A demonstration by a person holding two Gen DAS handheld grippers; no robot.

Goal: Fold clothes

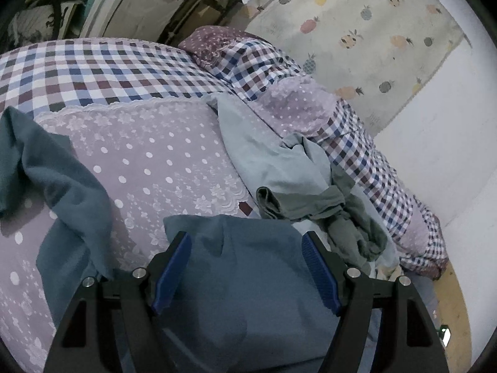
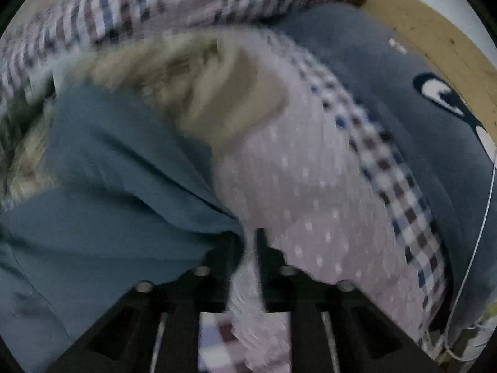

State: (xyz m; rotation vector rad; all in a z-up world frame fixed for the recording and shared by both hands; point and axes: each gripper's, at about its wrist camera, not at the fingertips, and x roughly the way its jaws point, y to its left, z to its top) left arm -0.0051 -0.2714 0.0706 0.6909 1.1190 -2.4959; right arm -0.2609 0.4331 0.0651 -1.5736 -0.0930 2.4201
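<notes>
Left gripper: jaws wide, over the blue garment on the bed.
Right gripper: jaws narrow, pinching the blue garment's edge; view blurred.
Grey-green clothes: crumpled just beyond the blue garment.

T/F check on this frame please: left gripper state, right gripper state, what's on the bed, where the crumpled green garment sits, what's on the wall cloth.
1. The left gripper is wide open above the blue garment. True.
2. The right gripper is wide open. False: its jaws stand nearly together, with a pinch of the blue garment's edge at the tips; the view is motion-blurred.
3. The bed cover is lilac with white dots, over a checked sheet. True.
4. The crumpled green garment lies on the floor. False: it sits on the bed, on a pale blue garment.
5. The wall cloth shows a pineapple print. True.
</notes>
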